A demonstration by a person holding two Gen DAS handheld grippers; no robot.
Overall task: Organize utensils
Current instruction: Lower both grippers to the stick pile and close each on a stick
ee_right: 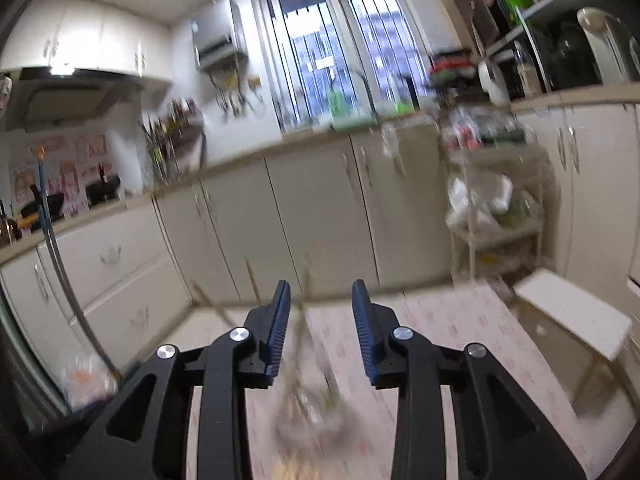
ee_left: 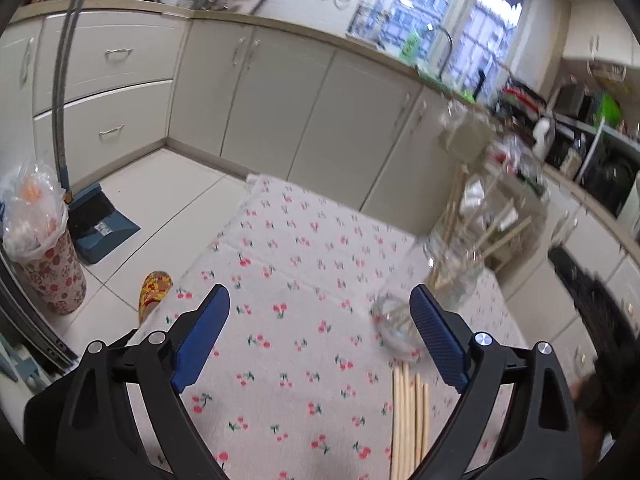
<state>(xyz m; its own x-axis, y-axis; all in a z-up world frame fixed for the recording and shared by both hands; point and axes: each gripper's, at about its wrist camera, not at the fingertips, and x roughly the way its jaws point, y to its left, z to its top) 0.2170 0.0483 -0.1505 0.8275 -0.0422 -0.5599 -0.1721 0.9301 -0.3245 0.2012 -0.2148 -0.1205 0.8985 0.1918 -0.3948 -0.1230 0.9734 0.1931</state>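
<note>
From my left wrist view, the left gripper (ee_left: 320, 322) hung over the table (ee_left: 280, 280) with its jaws spread wide and nothing between them. Left of the table on the floor I saw a bin (ee_left: 48, 276) lined with a bag, a dustpan (ee_left: 100, 220) and one slipper (ee_left: 155, 290). Low and right of centre lay the chopsticks (ee_left: 410, 420), a bundle side by side on the cherry-print cloth, long axis running away from me toward the far edge of the table; their near ends were cut off by the bottom of the frame and the right finger (ee_left: 436, 336) covered part of them. Just beyond their far tips stood a glass jar (ee_left: 394, 328), smeared by motion, with a few sticks faintly showing through it; a second ghosted outline of it trailed up to the right, so I could not tell its true lean.

My right wrist view was badly blurred. The right gripper (ee_right: 320, 324) was open too, holding nothing. Between and below its fingers I could make out the jar (ee_right: 310, 412) only as a grey smudge, with several chopsticks (ee_right: 256, 288) fanning up and out of it toward the cabinets. At right a white stool (ee_right: 576, 320) stood beside the table
</note>
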